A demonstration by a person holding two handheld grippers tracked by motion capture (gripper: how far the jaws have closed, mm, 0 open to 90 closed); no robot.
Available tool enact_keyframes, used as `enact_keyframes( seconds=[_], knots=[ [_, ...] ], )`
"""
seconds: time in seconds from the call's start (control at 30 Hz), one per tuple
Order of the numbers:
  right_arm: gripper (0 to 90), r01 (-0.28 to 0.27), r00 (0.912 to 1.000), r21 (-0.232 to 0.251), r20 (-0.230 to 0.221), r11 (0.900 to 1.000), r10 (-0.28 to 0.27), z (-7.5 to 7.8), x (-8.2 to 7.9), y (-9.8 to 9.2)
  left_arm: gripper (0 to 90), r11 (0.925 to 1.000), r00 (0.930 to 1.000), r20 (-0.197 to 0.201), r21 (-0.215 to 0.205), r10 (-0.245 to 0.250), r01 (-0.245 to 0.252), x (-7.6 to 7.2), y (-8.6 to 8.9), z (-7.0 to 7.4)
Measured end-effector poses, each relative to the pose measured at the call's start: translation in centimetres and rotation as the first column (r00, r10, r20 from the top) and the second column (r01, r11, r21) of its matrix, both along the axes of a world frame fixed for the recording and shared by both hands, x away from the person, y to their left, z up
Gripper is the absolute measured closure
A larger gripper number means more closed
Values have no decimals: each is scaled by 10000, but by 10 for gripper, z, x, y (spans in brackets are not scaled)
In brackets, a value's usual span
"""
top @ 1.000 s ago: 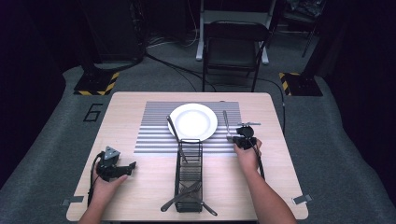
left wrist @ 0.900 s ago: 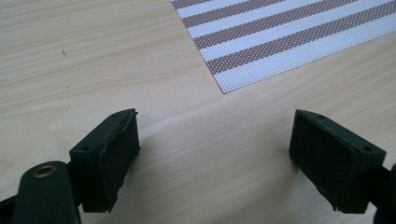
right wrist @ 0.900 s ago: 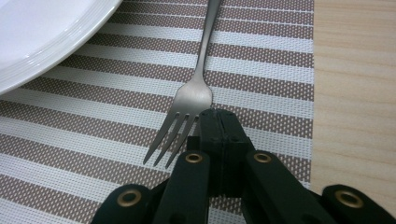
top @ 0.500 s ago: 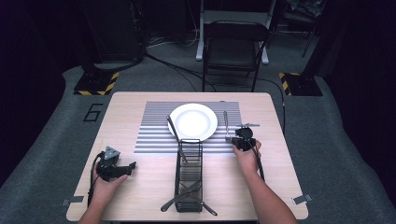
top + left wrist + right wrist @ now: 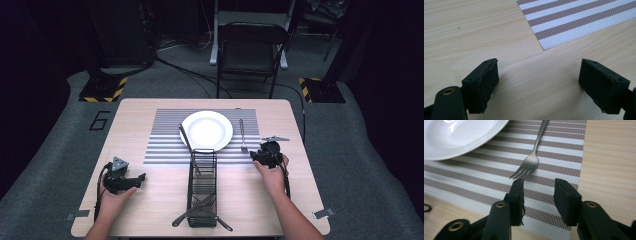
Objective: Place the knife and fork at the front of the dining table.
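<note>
Fork (image 5: 532,157) on striped placemat (image 5: 165,145) | wooden table (image 5: 150,200) | left fingers (image 5: 486,82) wide, right fingers (image 5: 564,197) narrow, empty

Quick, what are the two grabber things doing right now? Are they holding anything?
Left gripper: open wide, empty, over bare table.
Right gripper: jaws partly open, holding nothing, just short of the fork on the striped placemat.

Left gripper (image 5: 539,82) hung low over light wood table (image 5: 469,32), jaws spread wide w/ nothing btwn them. Corner of brown-and-white striped placemat (image 5: 576,18) lay at upper right, ahead of the jaws, flat on the wood, apart from both pads.
</note>
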State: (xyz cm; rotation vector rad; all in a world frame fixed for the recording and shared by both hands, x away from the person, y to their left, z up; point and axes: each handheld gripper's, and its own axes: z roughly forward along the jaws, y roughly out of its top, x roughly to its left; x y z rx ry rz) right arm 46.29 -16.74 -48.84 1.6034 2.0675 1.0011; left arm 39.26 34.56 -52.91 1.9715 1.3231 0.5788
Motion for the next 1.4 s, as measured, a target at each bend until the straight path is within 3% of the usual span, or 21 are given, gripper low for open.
enact_keyframes(
  seconds=[0.2,0.37,0.73,0.9,1.0,1.1,1.23,1.4],
  knots=[
    [494,-264,9984,-44,493,9996,266,5,-17,-1,229,10000,10000,95,-72,-22,23,-1,1,0],
    [439,-533,9961,-615,669,9967,574,2,-30,4,292,9999,9995,299,-124,124,-120,-2,0,0],
    [398,-793,9957,-41,474,9968,794,-2,-41,0,393,9983,9996,29,-509,289,-287,-5,-2,4],
    [382,-972,9944,149,421,9952,965,-6,-42,-2,395,9973,9993,-39,-627,376,-378,-8,-4,11],
    [383,-1018,9928,40,637,9948,1014,-5,-43,0,400,9958,9992,2,-826,397,-395,-9,-6,16],
    [390,-1160,9904,-14,752,9932,1158,-3,-44,-1,420,9931,9996,-18,-1141,274,-274,-10,-8,20],
    [395,-1234,9885,-226,852,9921,1249,-1,-45,-3,436,9935,9998,-196,-1137,27,-49,-10,-13,29],
    [395,-1126,9877,-411,1048,9928,1164,2,-46,-6,464,9912,9998,27,-1303,-217,219,-10,-22,45]
  ],
)
